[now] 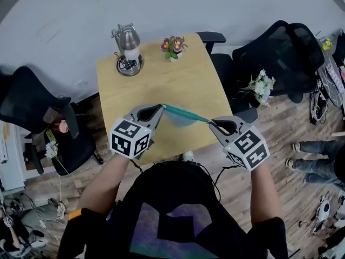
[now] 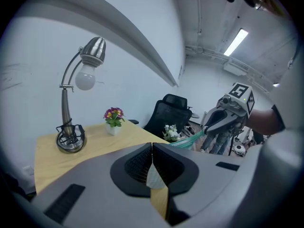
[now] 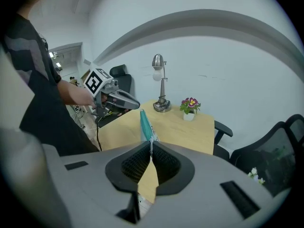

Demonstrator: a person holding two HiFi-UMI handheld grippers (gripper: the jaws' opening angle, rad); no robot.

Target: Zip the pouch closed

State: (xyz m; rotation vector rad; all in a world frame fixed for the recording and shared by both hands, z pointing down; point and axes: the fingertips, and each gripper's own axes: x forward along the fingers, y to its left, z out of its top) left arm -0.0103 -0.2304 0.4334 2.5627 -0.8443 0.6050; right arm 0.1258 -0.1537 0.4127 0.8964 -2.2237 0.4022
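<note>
head view looks steeply down from above the near edge of the table (image 1: pixel 161 90). both gripper views sit low and close over that edge, facing across it; all three share the lamp (image 1: pixel 127 50) at its far edge.

Teal mesh pouch (image 1: pixel 183 116) is hanging in the air, its top edge stretching taut and straight. Its body is sagging below, over the wooden table (image 1: pixel 161 85).
</note>
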